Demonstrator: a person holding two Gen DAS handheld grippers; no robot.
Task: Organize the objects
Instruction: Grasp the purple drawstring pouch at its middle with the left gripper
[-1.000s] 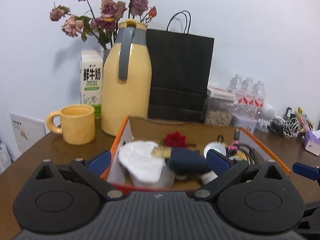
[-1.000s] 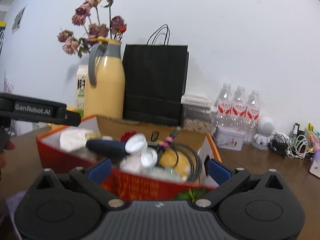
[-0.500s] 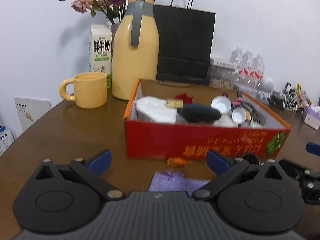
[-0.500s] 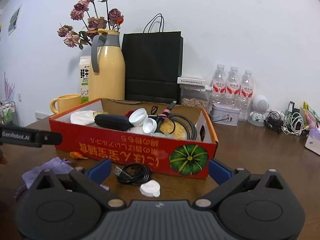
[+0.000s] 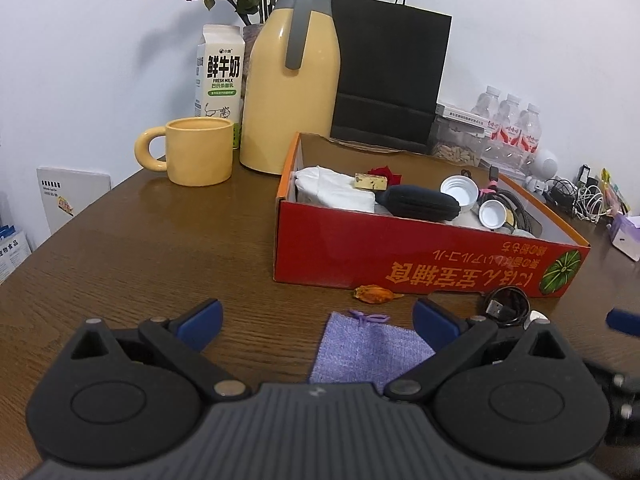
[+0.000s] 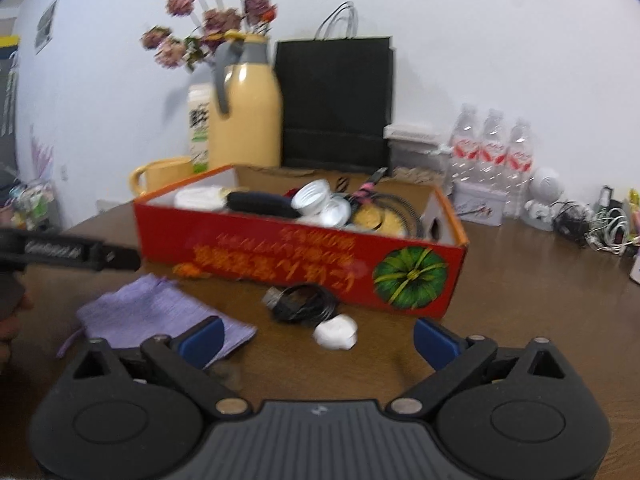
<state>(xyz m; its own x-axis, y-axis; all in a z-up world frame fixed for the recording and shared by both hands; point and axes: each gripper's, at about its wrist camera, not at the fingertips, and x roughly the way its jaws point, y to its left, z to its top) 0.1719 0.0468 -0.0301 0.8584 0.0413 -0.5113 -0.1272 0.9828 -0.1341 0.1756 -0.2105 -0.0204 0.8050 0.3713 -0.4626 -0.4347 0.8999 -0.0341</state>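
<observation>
Both pairs of jaws spread wide, grasping nothing. Left gripper [image 5: 316, 322] low in frame, with the purple pouch [image 5: 370, 354] flat on the counter [image 5: 160, 248] directly between and ahead of its tips, drawstring end pointed toward the red box [image 5: 400, 258]. Right gripper [image 6: 316, 338] at lower centre, with the coiled black cable [image 6: 300, 303] and white lump [image 6: 336, 332] just ahead, pouch off to lower left. Judged nearer to the pouch: the left. Dried orange flower [image 5: 374, 294] just beside the box front.
</observation>
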